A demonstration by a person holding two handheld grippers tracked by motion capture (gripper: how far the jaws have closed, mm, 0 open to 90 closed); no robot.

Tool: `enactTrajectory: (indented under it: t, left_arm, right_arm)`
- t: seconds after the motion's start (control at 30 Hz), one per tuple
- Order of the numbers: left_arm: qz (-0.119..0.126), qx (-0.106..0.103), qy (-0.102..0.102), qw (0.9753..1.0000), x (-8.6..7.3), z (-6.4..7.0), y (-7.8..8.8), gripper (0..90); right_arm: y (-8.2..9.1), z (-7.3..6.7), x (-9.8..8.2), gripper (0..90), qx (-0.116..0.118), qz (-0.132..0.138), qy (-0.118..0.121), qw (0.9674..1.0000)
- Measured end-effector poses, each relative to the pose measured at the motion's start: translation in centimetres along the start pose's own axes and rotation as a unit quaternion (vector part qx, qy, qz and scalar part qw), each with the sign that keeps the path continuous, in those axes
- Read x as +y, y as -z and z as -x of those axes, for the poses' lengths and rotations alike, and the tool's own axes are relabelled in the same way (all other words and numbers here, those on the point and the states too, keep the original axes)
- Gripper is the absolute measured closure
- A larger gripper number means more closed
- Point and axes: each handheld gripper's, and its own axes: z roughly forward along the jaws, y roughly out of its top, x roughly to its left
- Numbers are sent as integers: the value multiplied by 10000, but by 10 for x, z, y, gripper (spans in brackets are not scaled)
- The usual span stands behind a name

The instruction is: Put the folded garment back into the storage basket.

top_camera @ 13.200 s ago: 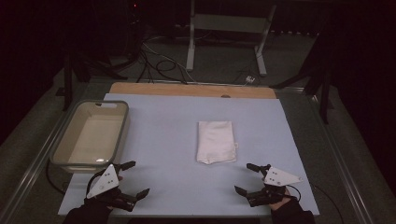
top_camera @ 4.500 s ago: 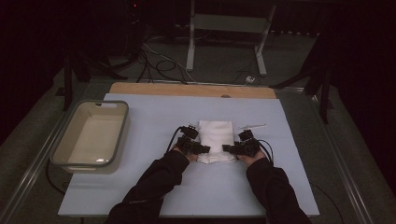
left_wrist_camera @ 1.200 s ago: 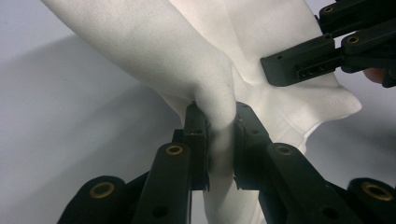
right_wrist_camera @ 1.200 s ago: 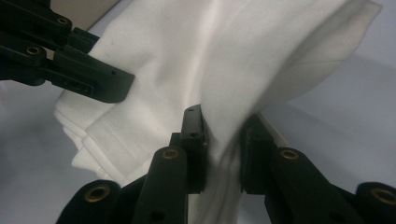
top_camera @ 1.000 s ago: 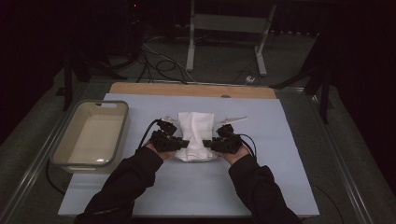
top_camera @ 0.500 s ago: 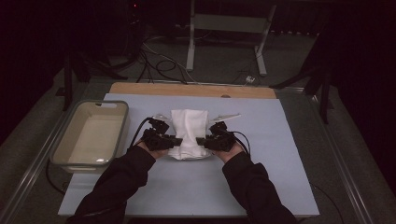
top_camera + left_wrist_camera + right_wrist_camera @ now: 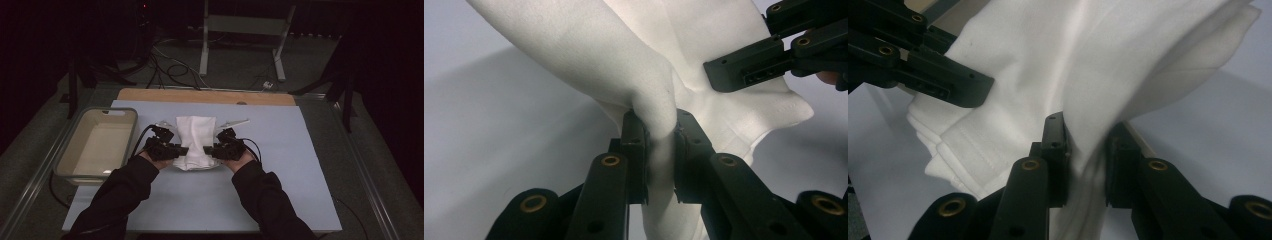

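We pinch the white towel (image 7: 196,141) with both claws, left claw (image 7: 659,145) and right claw (image 7: 1085,150), just right of the bin (image 7: 95,145); we lift both sides evenly.

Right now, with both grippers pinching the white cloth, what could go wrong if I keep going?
Both grips look shallow: the left gripper and right gripper each pinch only a bunched fold of the white cloth, so a layer could slip out. The cloth's loose near edge hangs folded and might drag on the table. The tub stands close to the left, so a sideways swing could clip its rim.
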Motion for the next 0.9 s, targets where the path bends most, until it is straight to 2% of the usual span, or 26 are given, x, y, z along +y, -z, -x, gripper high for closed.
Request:
enactTrajectory:
  t: [0.57,0.9]
  left_arm:
    - [3,133,64,9999,-5,-11,19,782]
    - [56,212,132,9997,-10,-18,31,782]
  right_arm:
    - [-9,-16,13,755,18,6,158,9999]
    - [-16,-28,21,755,109,36,233,9997]
